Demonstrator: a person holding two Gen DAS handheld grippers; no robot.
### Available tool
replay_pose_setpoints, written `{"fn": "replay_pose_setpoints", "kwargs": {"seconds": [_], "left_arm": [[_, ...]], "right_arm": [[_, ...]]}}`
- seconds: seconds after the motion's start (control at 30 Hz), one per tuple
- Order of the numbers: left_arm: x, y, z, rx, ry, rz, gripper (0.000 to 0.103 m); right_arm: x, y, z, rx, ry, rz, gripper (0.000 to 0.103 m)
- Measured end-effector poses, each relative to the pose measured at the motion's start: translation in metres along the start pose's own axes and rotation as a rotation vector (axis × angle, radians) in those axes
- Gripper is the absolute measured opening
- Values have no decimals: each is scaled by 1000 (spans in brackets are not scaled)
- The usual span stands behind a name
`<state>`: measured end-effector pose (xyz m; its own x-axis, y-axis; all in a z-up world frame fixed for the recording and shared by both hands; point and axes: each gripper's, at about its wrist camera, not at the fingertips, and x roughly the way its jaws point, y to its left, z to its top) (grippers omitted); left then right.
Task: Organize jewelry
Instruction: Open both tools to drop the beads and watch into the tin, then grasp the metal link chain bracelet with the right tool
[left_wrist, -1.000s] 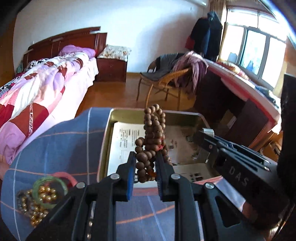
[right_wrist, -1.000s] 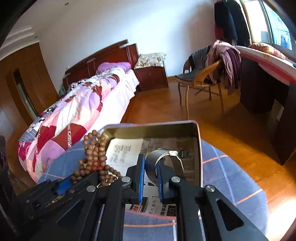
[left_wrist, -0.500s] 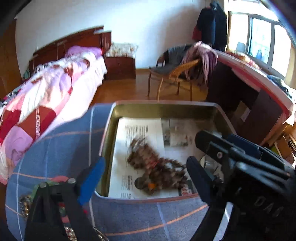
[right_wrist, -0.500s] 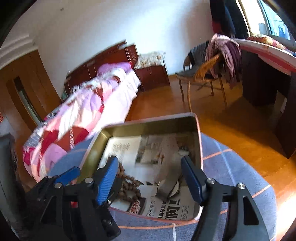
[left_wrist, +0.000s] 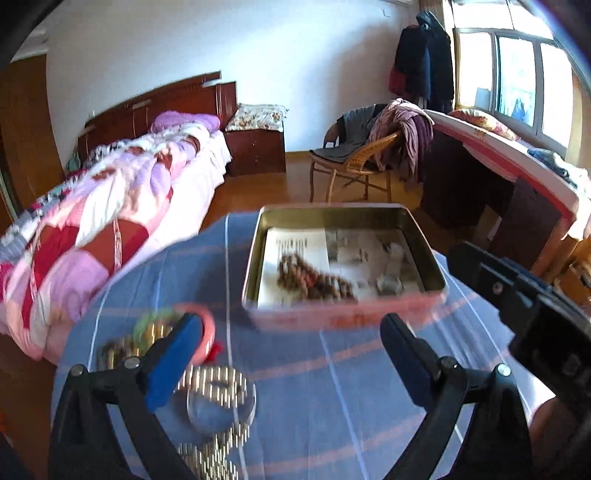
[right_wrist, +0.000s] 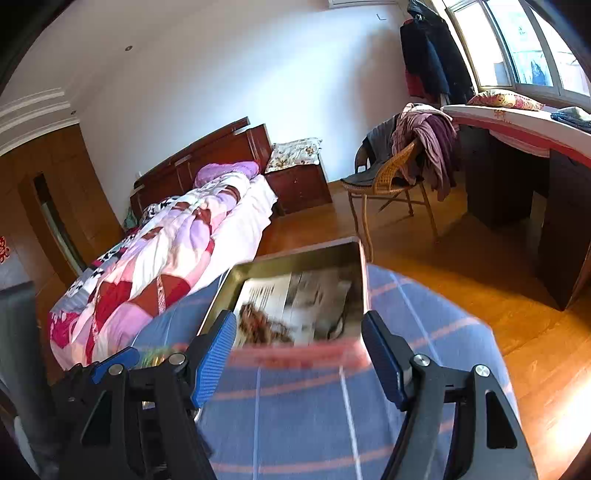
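An open metal tin (left_wrist: 341, 318) lined with newspaper stands on the blue striped tablecloth (left_wrist: 332, 387). In it lie a brown wooden bead strand (left_wrist: 314, 281) and a grey mesh-band watch (left_wrist: 390, 275). My left gripper (left_wrist: 291, 363) hovers in front of the tin, its jaws opening wide with nothing between them. My right gripper (right_wrist: 300, 363) is open and empty too, just short of the tin (right_wrist: 295, 254), where the beads (right_wrist: 260, 326) and the watch (right_wrist: 341, 319) show blurred. Beside the left fingers lie a silver bracelet (left_wrist: 218, 397), a pink bangle (left_wrist: 208, 326) and gold beads (left_wrist: 122, 350).
The right gripper's black body (left_wrist: 524, 306) reaches in at the right of the left wrist view. The round table's edge drops to a wooden floor (right_wrist: 480, 288). A bed (left_wrist: 110, 206), a wicker chair (left_wrist: 354, 166) and a desk (right_wrist: 535, 155) stand beyond.
Both grippers opened: the bead strand and the watch dropped from their jaws into the tin. Both then drew back toward the table's near side, so the tin looks farther away.
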<state>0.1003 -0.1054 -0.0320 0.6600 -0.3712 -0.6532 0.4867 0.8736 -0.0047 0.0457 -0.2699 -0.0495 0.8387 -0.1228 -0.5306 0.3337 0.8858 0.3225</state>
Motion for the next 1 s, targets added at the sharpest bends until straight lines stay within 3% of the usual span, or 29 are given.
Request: {"fn": "replay_pose_setpoints", "kwargs": {"seconds": [0.13,0.5,0.8,1.0], "left_arm": [[-24,18,-30,-63,16,-5,99],[-68,78,-102,-73,4,140,99],[-69,111,-126,-125,1,174,99],[-74,126,-132,-148,-8,207,99]], "right_arm": [[-7,7,-31,-11,64,24,71],[-15,41,-86,-73,193,113,70],[4,92,-110,-193,277,185,64],[53,134,-122,-227,410,231,64]]}}
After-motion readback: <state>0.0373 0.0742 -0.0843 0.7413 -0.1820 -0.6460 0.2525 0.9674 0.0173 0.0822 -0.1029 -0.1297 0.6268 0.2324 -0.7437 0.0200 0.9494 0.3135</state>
